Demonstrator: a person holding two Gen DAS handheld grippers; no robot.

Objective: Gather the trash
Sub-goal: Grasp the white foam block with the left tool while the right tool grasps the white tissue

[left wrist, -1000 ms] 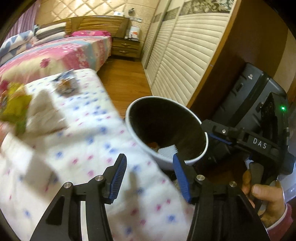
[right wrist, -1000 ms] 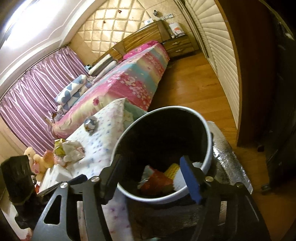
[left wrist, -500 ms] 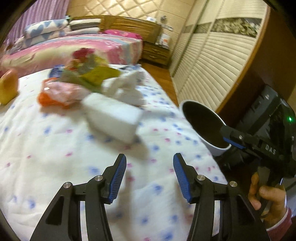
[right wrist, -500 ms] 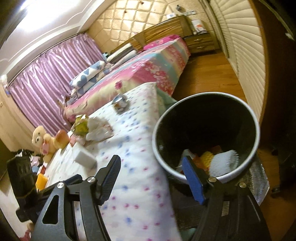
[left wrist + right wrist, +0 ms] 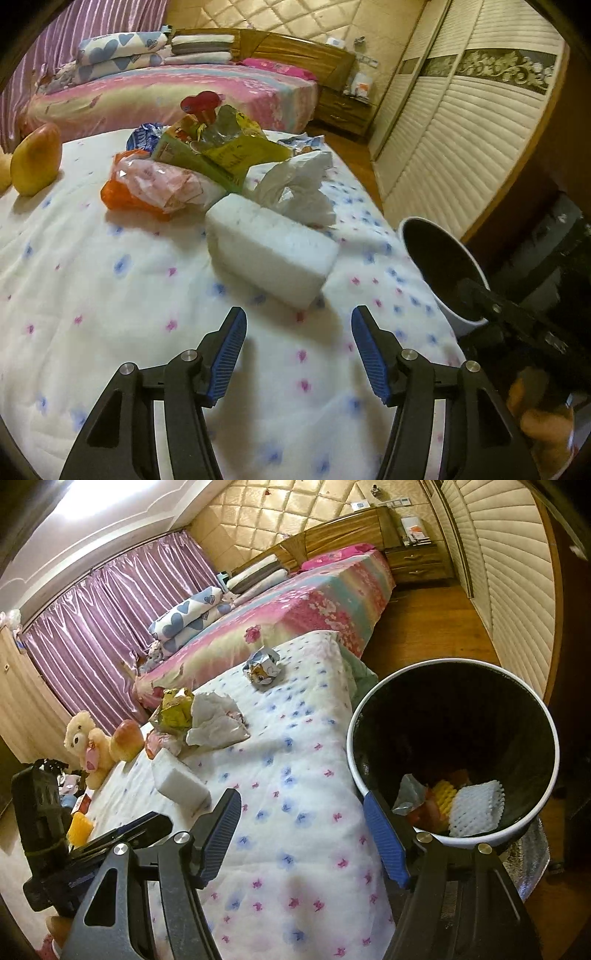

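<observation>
While the left gripper (image 5: 298, 349) is being held over the white quilt (image 5: 110, 295) with its blue and pink flower print, its jaws are opening, and nothing is being gripped between the blue fingers (image 5: 228, 356); only bare quilt is being framed by them. Just beyond the fingertips a white foam block (image 5: 271, 247) is lying on the quilt, not being touched. Behind it, crumpled white tissue (image 5: 295, 184), a yellow-green wrapper (image 5: 236, 151) and a pink-and-orange plastic bag (image 5: 155, 184) are being seen piled together. A yellow-orange toy fruit (image 5: 35, 158) is standing apart at the left. The trash bin (image 5: 441, 269), white outside and dark inside, is being seen off the right edge of the quilt, partly hidden by the right gripper's body (image 5: 517, 325).

From the right wrist view, the right gripper (image 5: 303, 834) is being held with its fingers (image 5: 386, 845) standing wide apart and empty, over the quilt edge (image 5: 295, 812) beside the bin (image 5: 369, 701). White foam netting (image 5: 474, 808), a yellow piece (image 5: 445, 794) and other scraps are lying in the bin. The foam block (image 5: 181, 779), tissue (image 5: 214, 720) and a small crumpled wrapper (image 5: 264, 668) are lying on the quilt. A plush bear (image 5: 86, 738) is sitting at the left.
</observation>
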